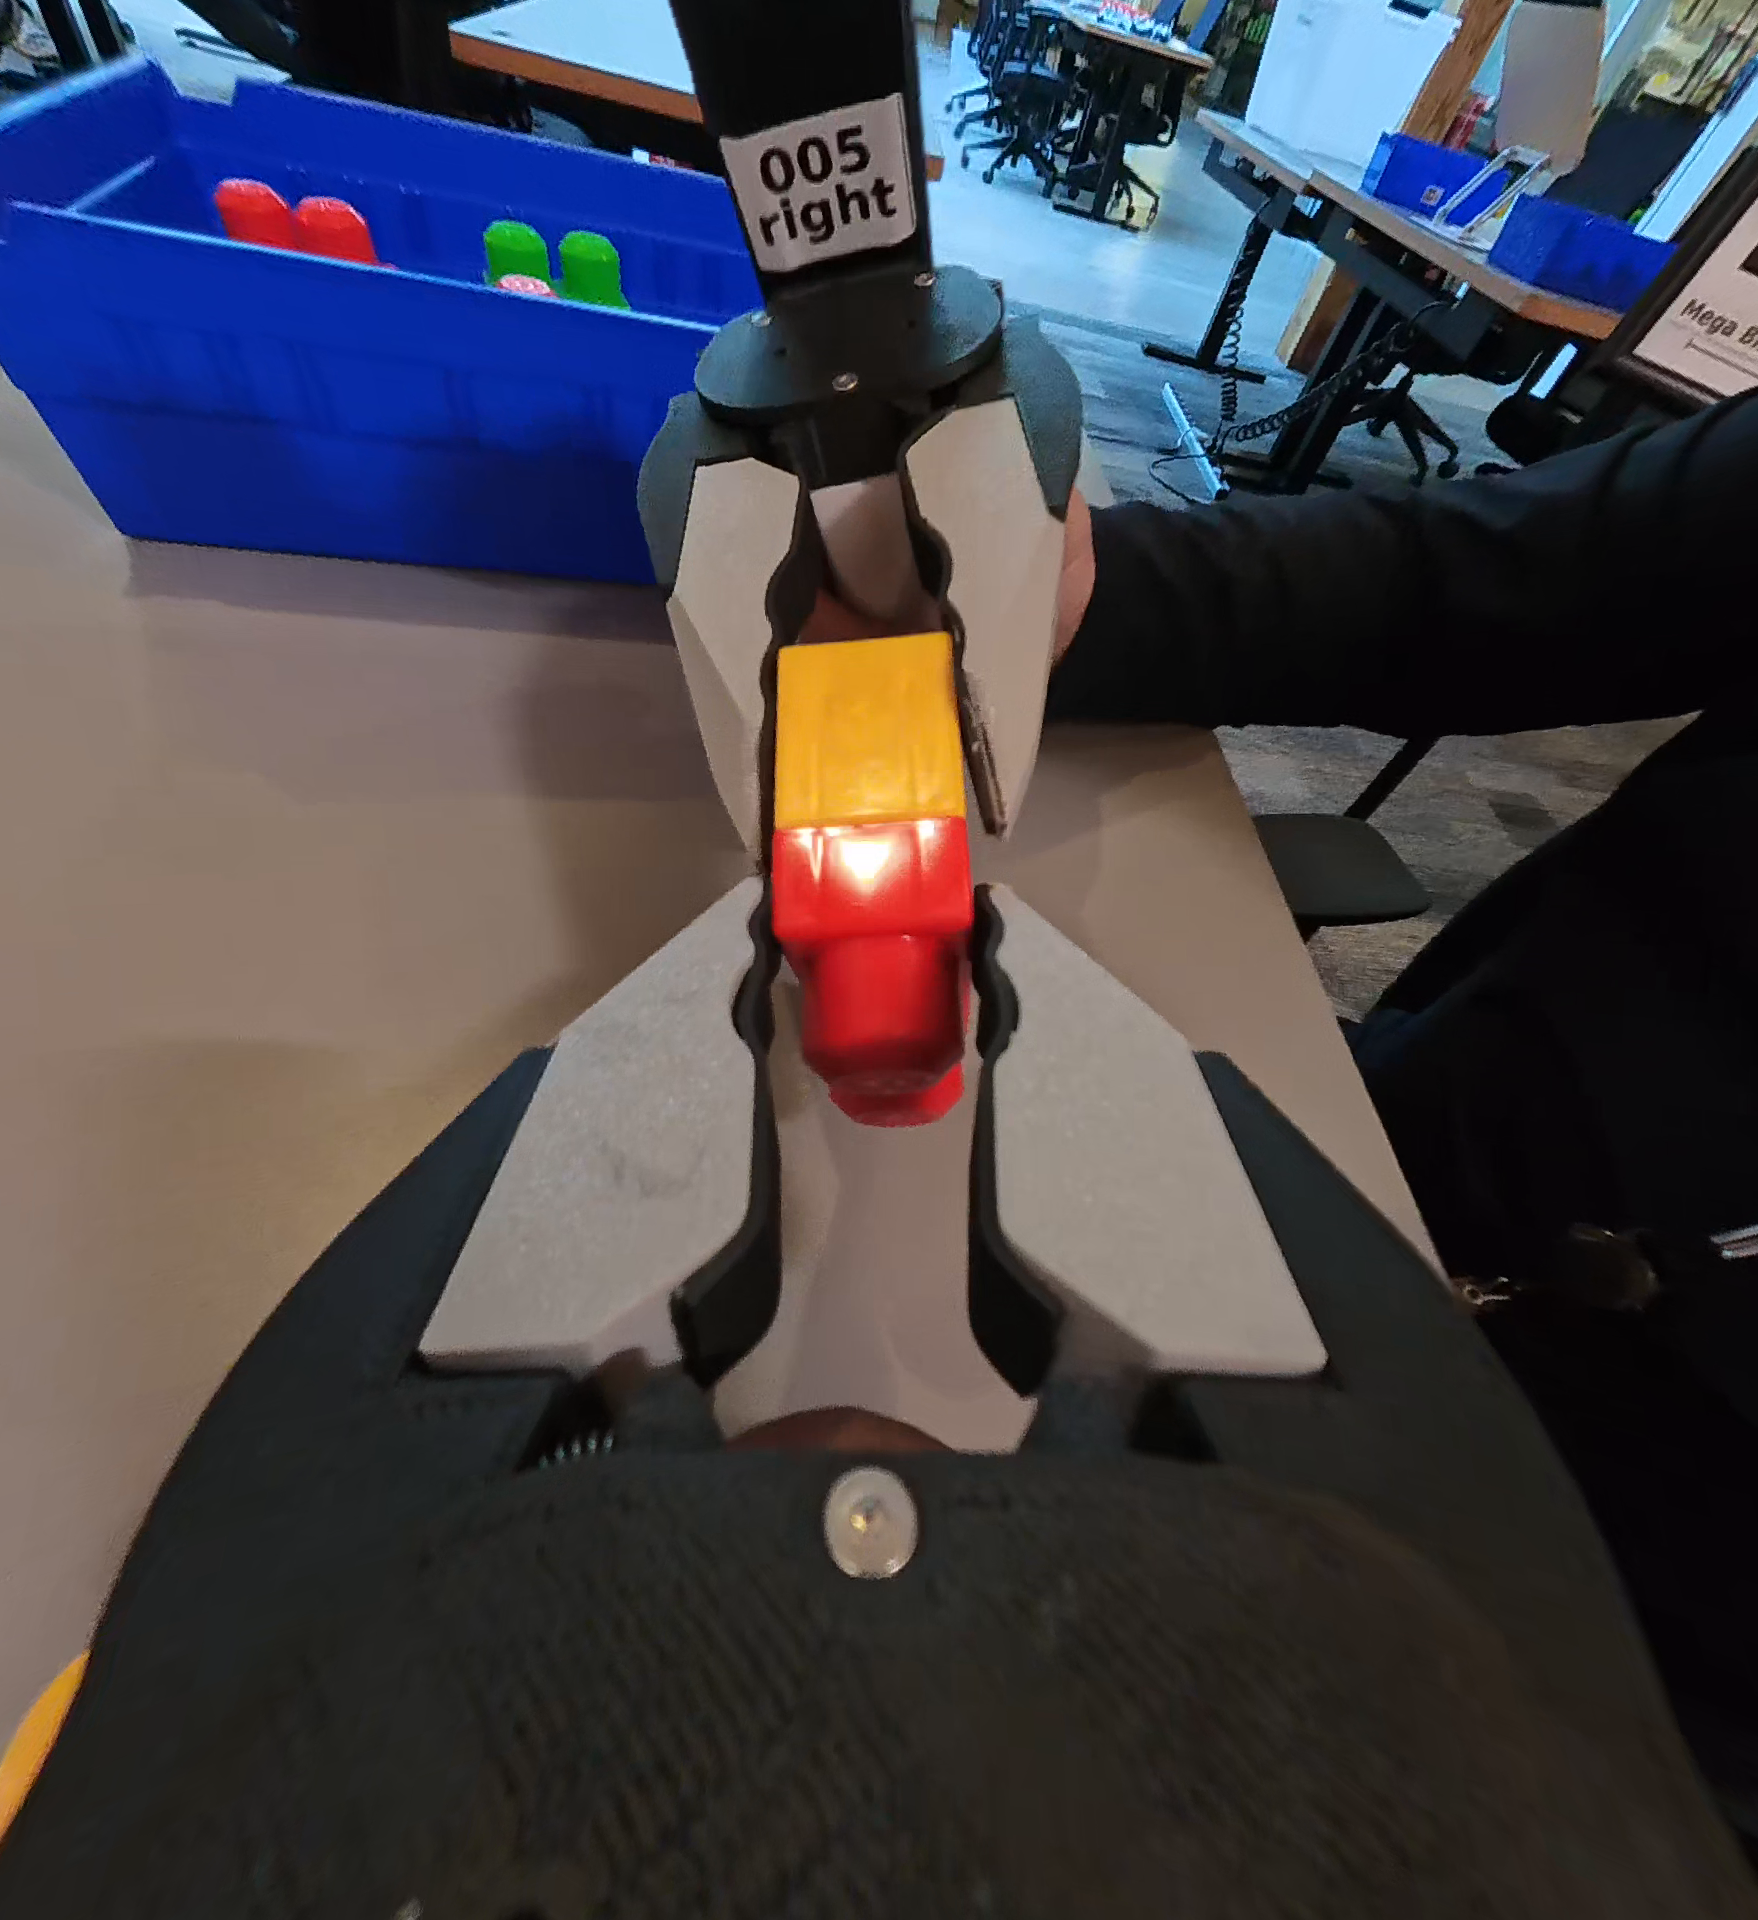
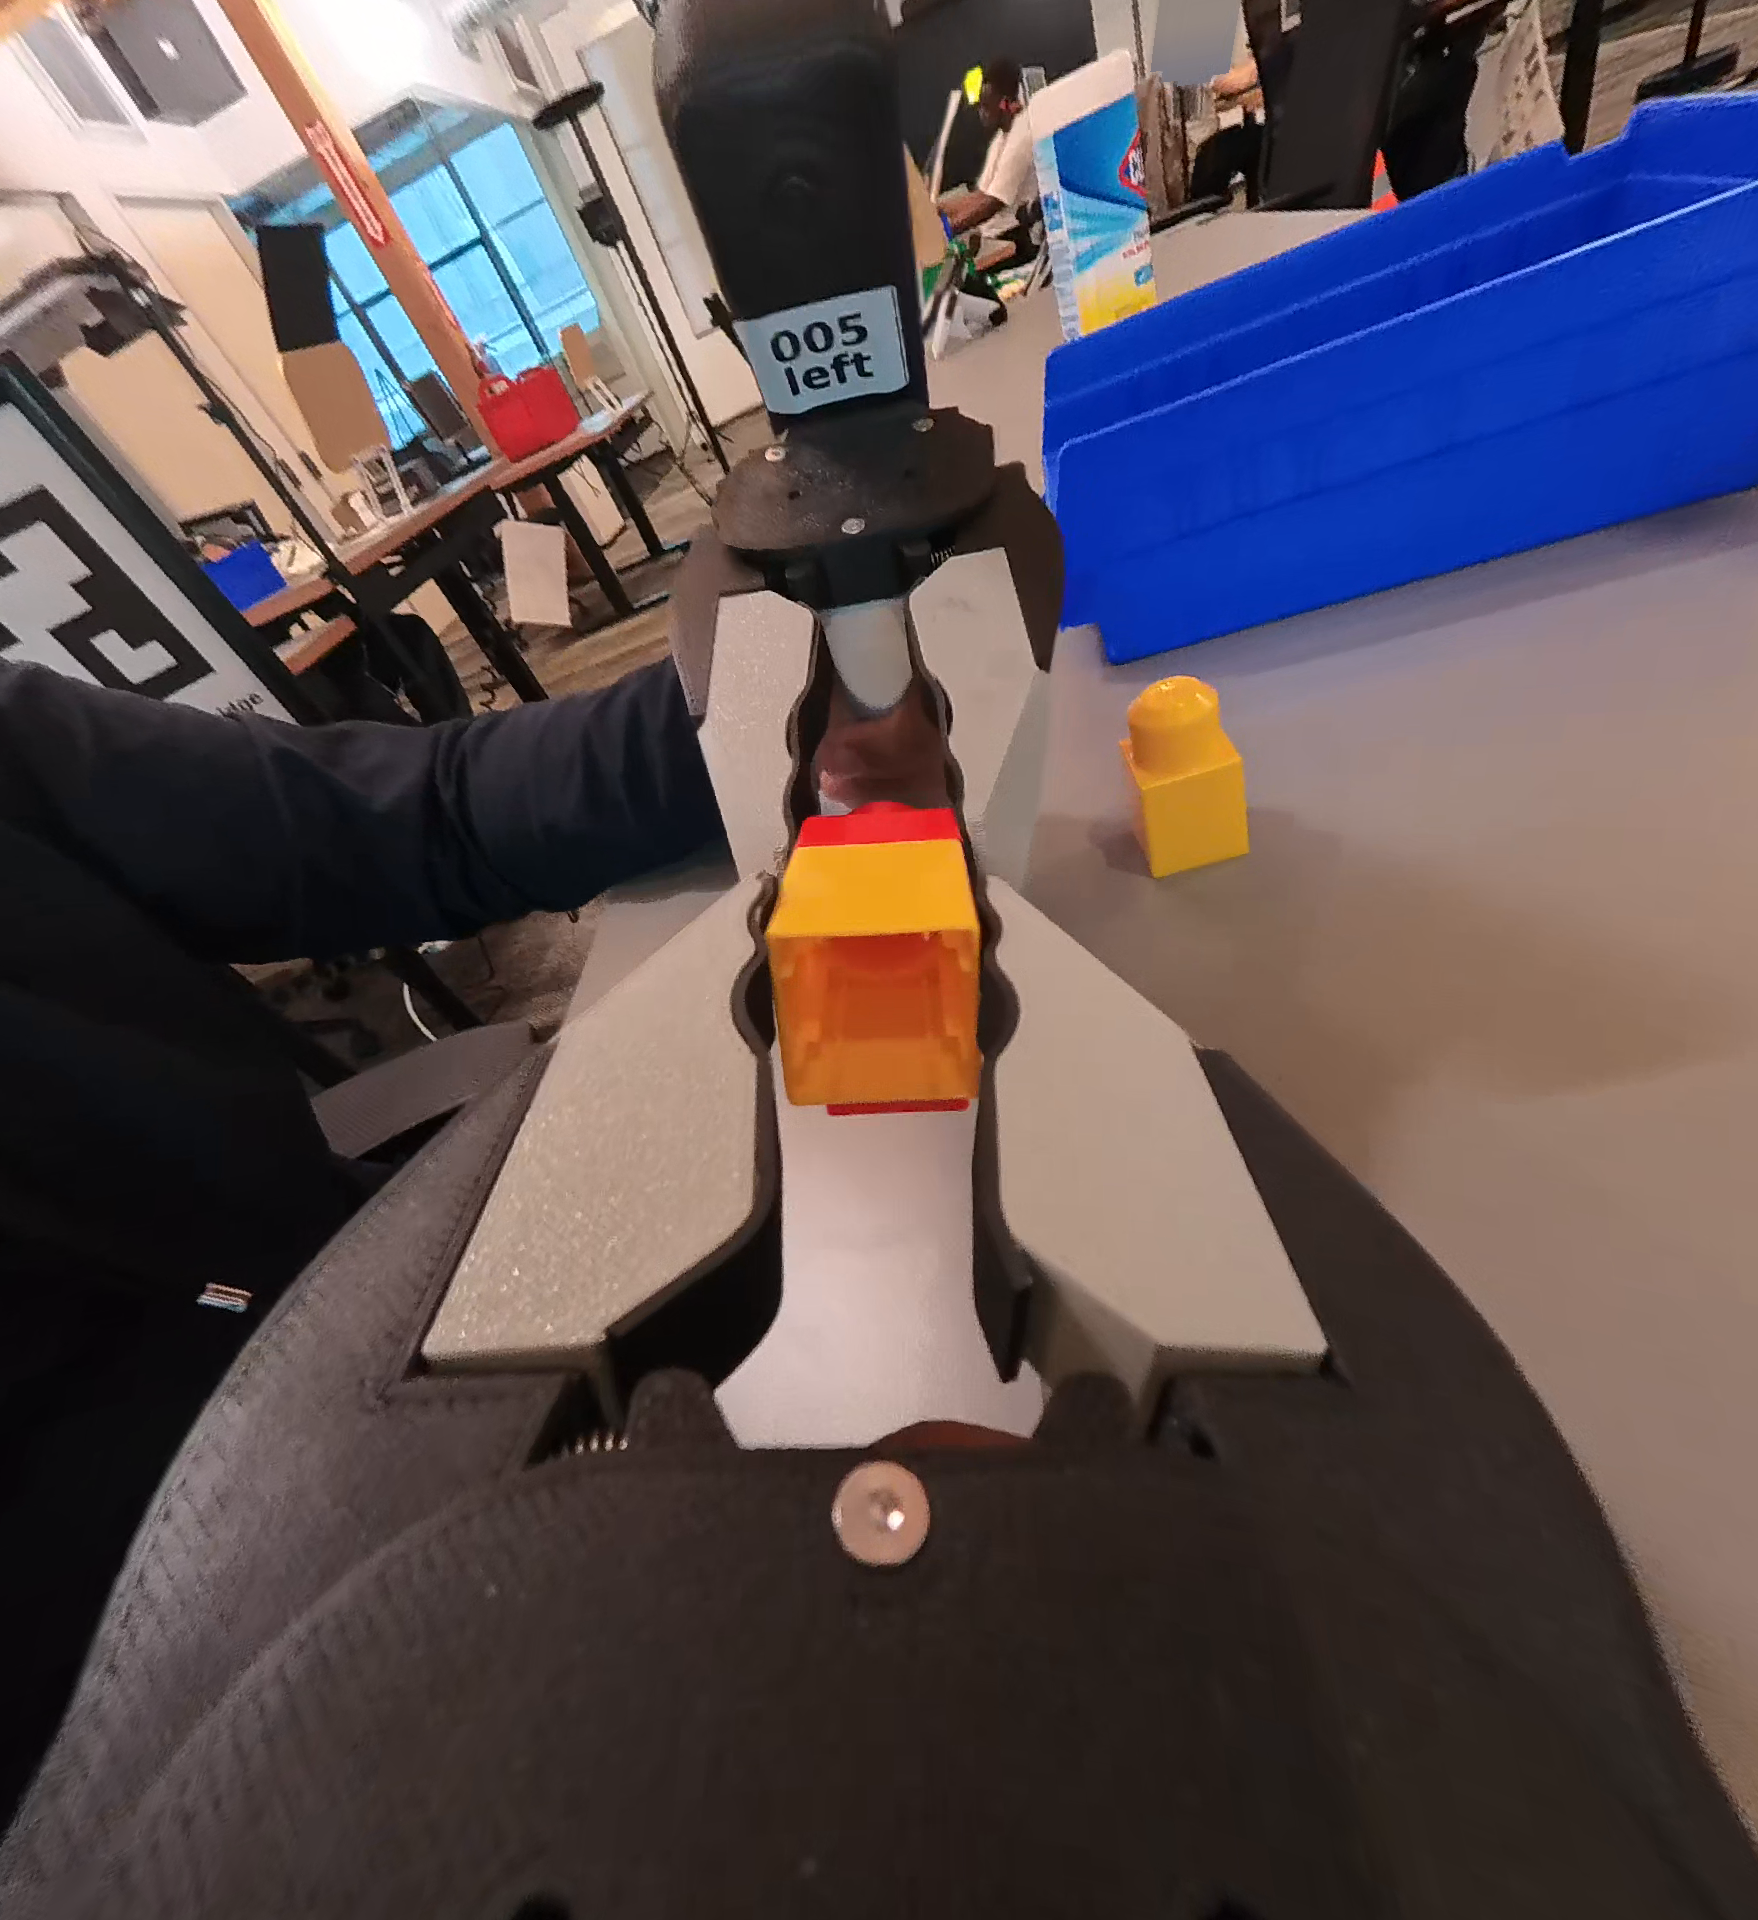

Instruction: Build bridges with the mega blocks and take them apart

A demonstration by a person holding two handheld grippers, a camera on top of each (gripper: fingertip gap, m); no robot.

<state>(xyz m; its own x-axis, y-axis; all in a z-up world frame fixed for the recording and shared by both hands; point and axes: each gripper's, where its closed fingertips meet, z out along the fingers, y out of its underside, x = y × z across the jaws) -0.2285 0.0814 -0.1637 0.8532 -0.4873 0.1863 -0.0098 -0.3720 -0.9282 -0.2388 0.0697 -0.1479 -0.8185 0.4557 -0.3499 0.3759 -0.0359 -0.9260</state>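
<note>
Left wrist view showed my left gripper [image 1: 870, 966] nearest, its jaws pinching the red block [image 1: 870, 935] on both sides, stud end toward the camera. The red block sat joined end to end with the yellow block [image 1: 867, 727], and beyond that my right gripper [image 1: 870, 748] faced me, its jaws pressed onto the yellow block's sides. The joined pair hung in the air above the grey bench [image 1: 283, 883], close to its edge. My dark sleeve [image 1: 1426, 592] reached in from the right behind the far gripper. Farther back on the bench stood the blue bin [image 1: 335, 416], with a red two-stud block [image 1: 293, 218] and a green two-stud block [image 1: 553, 260] upright inside it; a small reddish piece lay beside the green one, too hidden to identify. From the right wrist view, my right jaws gripped the yellow block [image 2: 873, 987] nearest, its hollow underside open toward the camera, with the red block [image 2: 880, 828] just showing behind it and the left gripper [image 2: 875, 810] closed on that. To the right, a second yellow block [image 2: 1184, 779] stood upright on the bench [image 2: 1477, 987], apart from the grippers, and the blue bin [image 2: 1426, 436] lay beyond it.
</note>
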